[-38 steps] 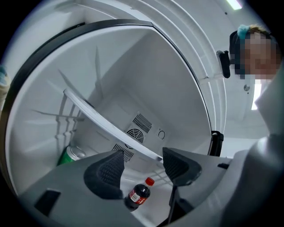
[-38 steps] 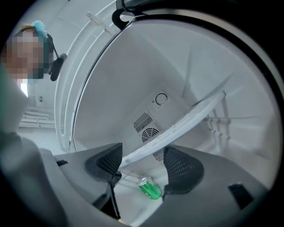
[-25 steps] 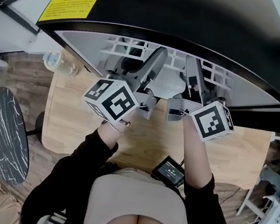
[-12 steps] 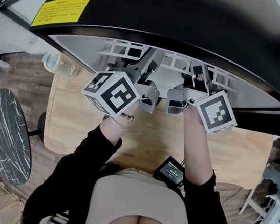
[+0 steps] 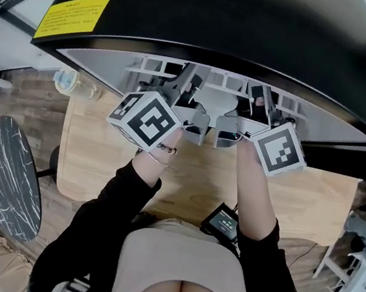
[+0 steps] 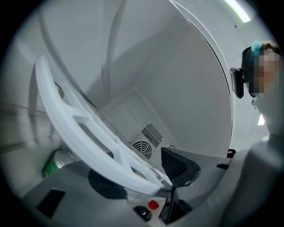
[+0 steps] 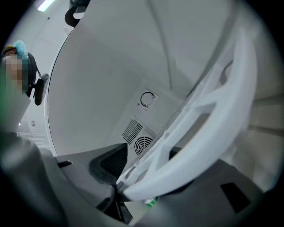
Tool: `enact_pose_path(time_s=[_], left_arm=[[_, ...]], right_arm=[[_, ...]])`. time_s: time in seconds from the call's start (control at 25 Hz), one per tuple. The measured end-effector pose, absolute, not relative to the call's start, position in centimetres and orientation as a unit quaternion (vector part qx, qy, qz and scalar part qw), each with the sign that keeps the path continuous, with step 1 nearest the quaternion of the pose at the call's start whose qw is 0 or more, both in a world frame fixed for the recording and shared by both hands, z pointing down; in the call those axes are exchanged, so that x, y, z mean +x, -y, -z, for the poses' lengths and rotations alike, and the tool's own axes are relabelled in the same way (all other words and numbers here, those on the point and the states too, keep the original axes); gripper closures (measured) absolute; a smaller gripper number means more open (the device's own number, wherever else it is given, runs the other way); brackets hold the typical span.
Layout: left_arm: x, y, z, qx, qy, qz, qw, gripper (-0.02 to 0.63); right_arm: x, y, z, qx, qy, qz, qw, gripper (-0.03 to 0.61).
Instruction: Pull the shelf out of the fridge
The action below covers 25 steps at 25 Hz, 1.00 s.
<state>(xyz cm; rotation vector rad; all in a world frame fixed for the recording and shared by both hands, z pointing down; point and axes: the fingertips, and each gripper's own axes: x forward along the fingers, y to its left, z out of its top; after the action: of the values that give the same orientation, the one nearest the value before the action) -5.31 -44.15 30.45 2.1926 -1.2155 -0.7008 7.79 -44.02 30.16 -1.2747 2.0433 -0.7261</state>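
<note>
A small black fridge stands open on a wooden table. Its white slotted shelf sits inside. Both grippers reach into the opening: my left gripper at the shelf's left part, my right gripper at its right part. In the left gripper view the shelf's front rail runs between the jaws of the left gripper. In the right gripper view the rail likewise passes between the jaws of the right gripper. Both pairs of jaws have just been closing around the rail and still stand wide.
A green can lies on the fridge floor under the shelf. A fan vent sits in the back wall. On the table are a glass jar at the left and a black device near the person. A dark round table stands at the far left.
Both grippers have pushed further into the fridge opening, so less of their fingers shows in the head view. The marker cubes now sit close to the fridge's mouth.
</note>
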Motion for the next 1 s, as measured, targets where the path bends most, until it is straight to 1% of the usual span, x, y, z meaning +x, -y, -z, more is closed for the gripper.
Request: enact_pose_path(time_s=[0.12,0.24,1.0], left_arm=[[-5.39,44.19,-30.58,0.81,0.452,0.261,0.268,0.383],[-5.36,44.16,-30.56,0.809,0.452,0.263,0.268,0.387],[-5.56,43.22,-30.76,0.806,0.449,0.266,0.28,0.402]], right_arm=[[7.9,44.03,-30.36,-0.484,-0.764,0.284,0.318,0.395],[7.99,43.98,-30.41,-0.486,-0.76,0.287,0.322,0.405],[7.86,43.1,-30.53,-0.488,-0.761,0.286,0.318,0.405]])
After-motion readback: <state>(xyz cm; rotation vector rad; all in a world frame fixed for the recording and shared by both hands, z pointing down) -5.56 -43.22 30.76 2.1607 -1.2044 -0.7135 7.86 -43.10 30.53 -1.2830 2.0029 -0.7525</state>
